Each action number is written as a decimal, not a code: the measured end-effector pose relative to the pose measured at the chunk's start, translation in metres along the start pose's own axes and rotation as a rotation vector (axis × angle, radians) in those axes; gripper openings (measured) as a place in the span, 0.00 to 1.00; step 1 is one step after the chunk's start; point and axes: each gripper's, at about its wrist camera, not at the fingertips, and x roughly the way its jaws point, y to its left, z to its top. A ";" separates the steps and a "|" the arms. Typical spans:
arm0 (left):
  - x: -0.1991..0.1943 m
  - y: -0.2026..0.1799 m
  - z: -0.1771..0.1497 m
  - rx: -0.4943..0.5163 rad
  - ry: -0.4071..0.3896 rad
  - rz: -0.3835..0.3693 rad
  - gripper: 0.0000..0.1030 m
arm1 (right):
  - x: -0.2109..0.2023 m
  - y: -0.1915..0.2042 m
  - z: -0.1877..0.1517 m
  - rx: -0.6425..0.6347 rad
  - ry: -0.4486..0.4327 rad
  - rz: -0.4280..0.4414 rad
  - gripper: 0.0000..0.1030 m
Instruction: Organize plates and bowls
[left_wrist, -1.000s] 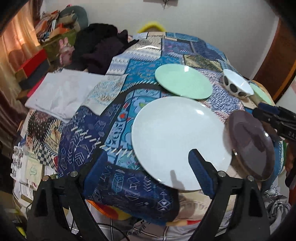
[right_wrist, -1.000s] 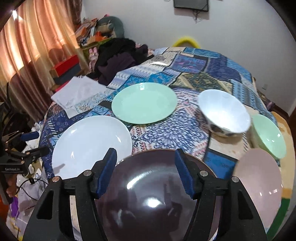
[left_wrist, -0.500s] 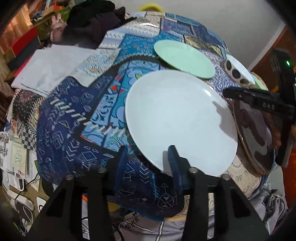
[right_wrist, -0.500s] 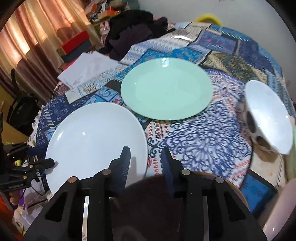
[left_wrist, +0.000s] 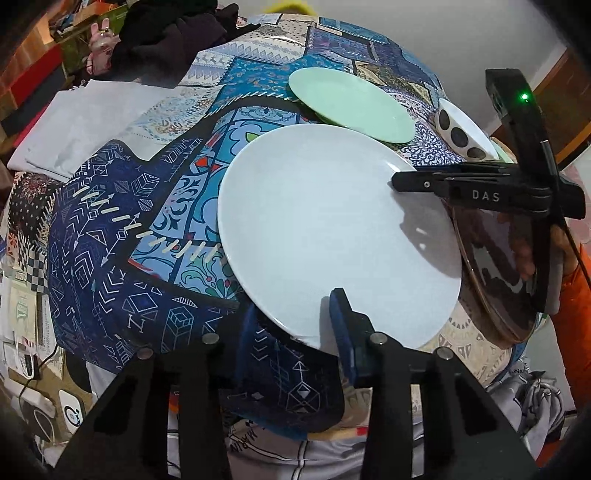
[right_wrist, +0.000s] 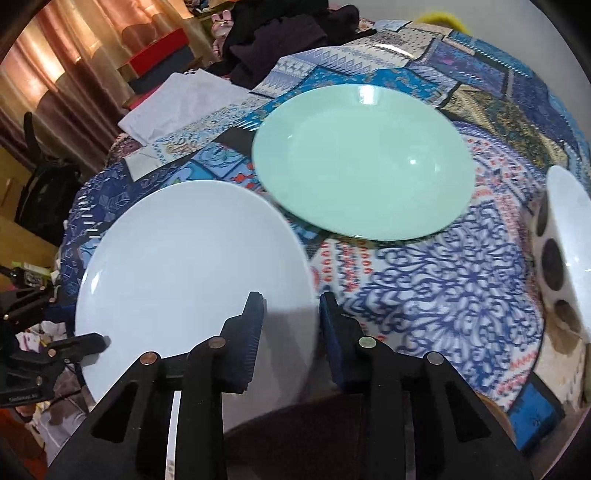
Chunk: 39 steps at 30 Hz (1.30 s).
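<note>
A table draped in a blue patchwork cloth (left_wrist: 110, 266) is seen carrying the dishes. A large white plate (left_wrist: 332, 236) lies at its near edge, with its rim straddled by the left gripper (left_wrist: 291, 325); the jaws have just been closing and one pad is set on the plate's top face, though a firm grasp cannot be confirmed. The right gripper (right_wrist: 290, 325) is poised over the same plate's opposite edge, its jaws likewise just narrowed, with a gap still visible and nothing pinched. A mint-green plate (right_wrist: 364, 158) is placed just behind, and a dark brown plate (left_wrist: 502, 266) beside. A white bowl with dark spots (right_wrist: 565, 240) stands at the far right.
</note>
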 end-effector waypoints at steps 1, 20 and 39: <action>0.000 0.000 0.000 -0.001 -0.002 0.002 0.38 | 0.001 0.002 0.001 -0.004 -0.003 -0.017 0.29; -0.009 0.050 0.004 -0.105 -0.053 0.065 0.34 | 0.011 0.029 -0.003 -0.018 -0.001 0.045 0.28; -0.025 0.039 0.004 -0.090 -0.097 0.071 0.37 | -0.012 0.037 -0.011 0.014 -0.079 0.012 0.27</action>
